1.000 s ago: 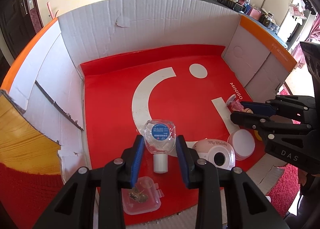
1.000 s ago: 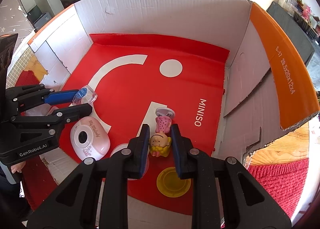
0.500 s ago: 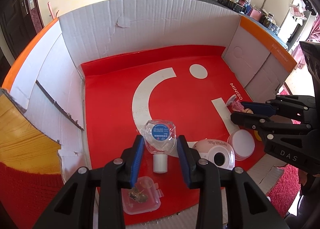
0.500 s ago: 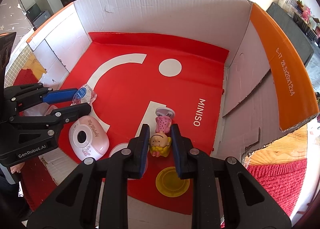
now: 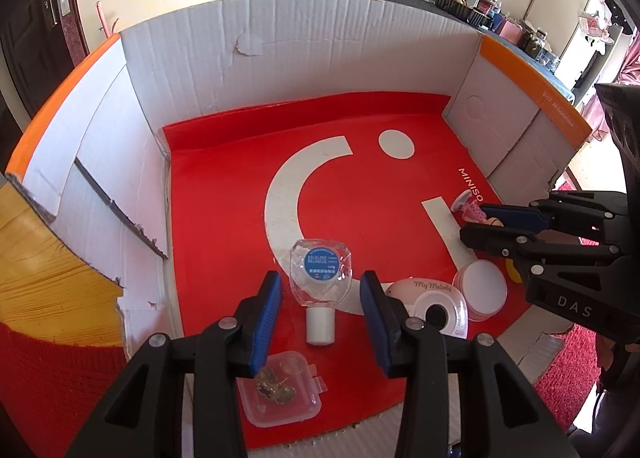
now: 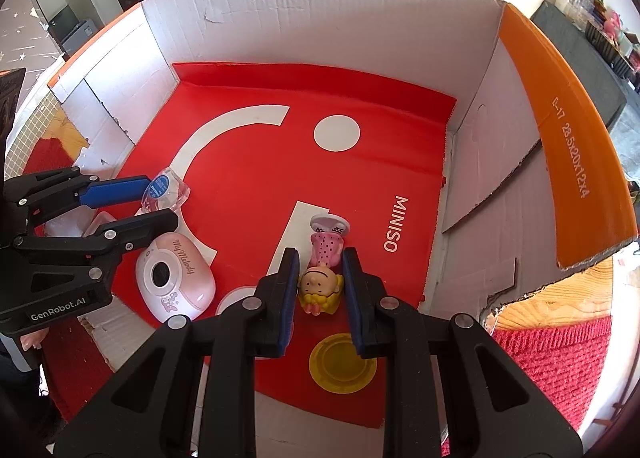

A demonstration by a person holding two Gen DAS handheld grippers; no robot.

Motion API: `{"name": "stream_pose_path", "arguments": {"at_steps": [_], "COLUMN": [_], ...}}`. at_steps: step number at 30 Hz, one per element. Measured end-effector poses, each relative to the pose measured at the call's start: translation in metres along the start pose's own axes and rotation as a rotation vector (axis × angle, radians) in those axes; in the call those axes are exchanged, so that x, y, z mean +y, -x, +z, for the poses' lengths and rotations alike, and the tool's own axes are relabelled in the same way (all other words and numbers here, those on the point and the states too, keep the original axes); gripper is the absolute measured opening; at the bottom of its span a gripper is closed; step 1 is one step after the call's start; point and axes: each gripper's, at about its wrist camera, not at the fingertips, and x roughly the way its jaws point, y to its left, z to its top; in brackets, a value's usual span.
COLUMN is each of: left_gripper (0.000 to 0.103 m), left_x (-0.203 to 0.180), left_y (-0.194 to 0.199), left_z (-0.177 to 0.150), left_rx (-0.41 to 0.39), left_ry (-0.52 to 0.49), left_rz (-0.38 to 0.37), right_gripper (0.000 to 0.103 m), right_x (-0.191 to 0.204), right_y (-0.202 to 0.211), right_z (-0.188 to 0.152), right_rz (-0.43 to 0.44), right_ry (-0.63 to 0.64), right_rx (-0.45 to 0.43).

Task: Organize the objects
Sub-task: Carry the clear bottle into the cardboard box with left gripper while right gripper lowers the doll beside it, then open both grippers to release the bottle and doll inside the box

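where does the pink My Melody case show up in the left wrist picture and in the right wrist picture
Left wrist: the My Melody case lies low and right of centre, just right of the left gripper.
Right wrist: it lies low on the left.
Shared landmark: the white MINISO lettering on the red liner.

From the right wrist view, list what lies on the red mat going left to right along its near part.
Clear bottle with the blue label → pink My Melody case → doll figure, lying between the right gripper jaws. The yellow disc sits nearer, overlapping the doll's span, so it is left out.
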Motion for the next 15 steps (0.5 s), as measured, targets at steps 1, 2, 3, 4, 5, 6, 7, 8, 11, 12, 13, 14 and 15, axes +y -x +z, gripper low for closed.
{"name": "stream_pose_path", "arguments": {"at_steps": [1,2,3,4,5,6,7,8,11,12,13,14,15], "left_gripper": [0.043,0.043,0.043,0.043,0.043,0.043,0.043,0.043,0.043,0.043,0.043,0.043,0.043], "left_x": [0.0000,0.0001,0.0001,0.0001,0.0001,0.0001,0.0001,0.0002,0.0003,0.0003,0.0003,0.0004,0.0004], "left_y": [0.0003,-0.0001,-0.0003,-0.0003,-0.0004,-0.0004,-0.0006,-0.0002,-0.0005,-0.0006,-0.0003,-0.0003,0.0003], "left_z": [-0.0001,0.0001,0.0001,0.0001,0.0001,0.0001,0.0002,0.0001,0.0001,0.0001,0.0000,0.0000,-0.0001], "left_rx": [0.000,0.000,0.000,0.000,0.000,0.000,0.000,0.000,0.000,0.000,0.000,0.000,0.000], "left_ry": [0.000,0.000,0.000,0.000,0.000,0.000,0.000,0.000,0.001,0.001,0.001,0.001,0.001], "left_rz": [0.000,0.000,0.000,0.000,0.000,0.000,0.000,0.000,-0.001,-0.001,-0.002,-0.002,-0.003], "right_gripper": [0.021,0.021,0.021,0.021,0.021,0.021,0.021,0.022,0.022,0.022,0.022,0.022,0.022], "right_x": [-0.0006,-0.0011,-0.0019,-0.0029,-0.0041,-0.0055,-0.0066,-0.0073,-0.0062,-0.0028,-0.0035,-0.0045,-0.0059], "right_y": [0.0003,0.0007,0.0010,0.0014,0.0017,0.0020,0.0020,0.0017,0.0002,-0.0015,-0.0014,-0.0011,-0.0007], "right_z": [-0.0002,-0.0005,-0.0007,-0.0008,-0.0010,-0.0012,-0.0011,-0.0002,0.0029,0.0055,0.0056,0.0056,0.0055], "right_rz": [-0.001,-0.003,-0.005,-0.007,-0.009,-0.010,-0.011,-0.010,-0.014,-0.016,-0.018,-0.019,-0.018], "right_ry": [-0.002,-0.002,-0.001,-0.002,-0.003,-0.004,-0.006,-0.009,-0.011,-0.011,-0.009,-0.008,-0.010], "right_rx": [0.001,0.003,0.005,0.006,0.008,0.010,0.012,0.014,0.021,0.023,0.026,0.028,0.029]}}
